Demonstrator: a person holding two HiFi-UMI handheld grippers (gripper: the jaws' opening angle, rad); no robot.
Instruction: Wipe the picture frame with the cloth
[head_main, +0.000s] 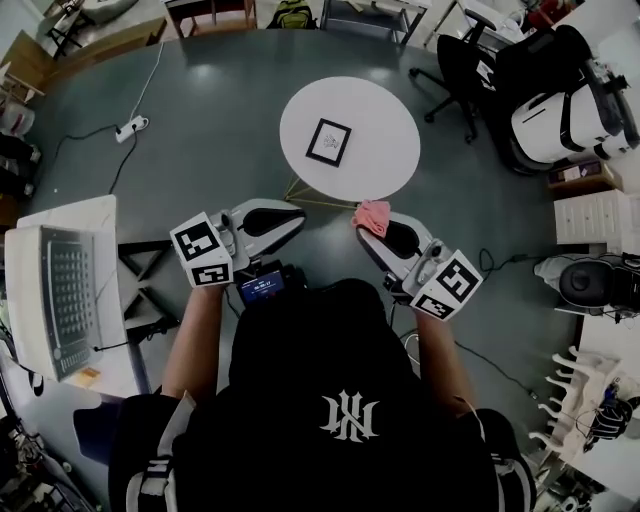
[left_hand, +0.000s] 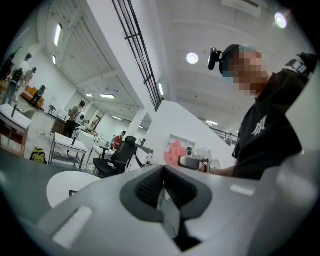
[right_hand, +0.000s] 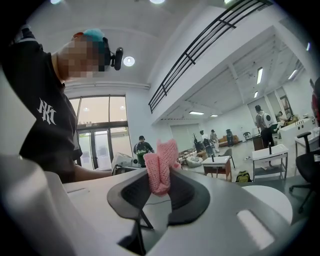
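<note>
The frame (head_main: 329, 141) is too small in the head view to tell what picture it holds — only a dark border shows. The lower end of the cloth (right_hand: 161, 167) is hidden between the jaws of the right gripper (right_hand: 160, 186). The table (right_hand: 267, 197) is partly hidden behind this gripper's body in the right gripper view.

Picture frame (head_main: 328, 141) lies on the round table (head_main: 386, 150), ahead of both grippers. Cloth (head_main: 372, 216) sits between right gripper's (head_main: 366, 226) jaws; left gripper (head_main: 293, 213) beside it, apart.
</note>
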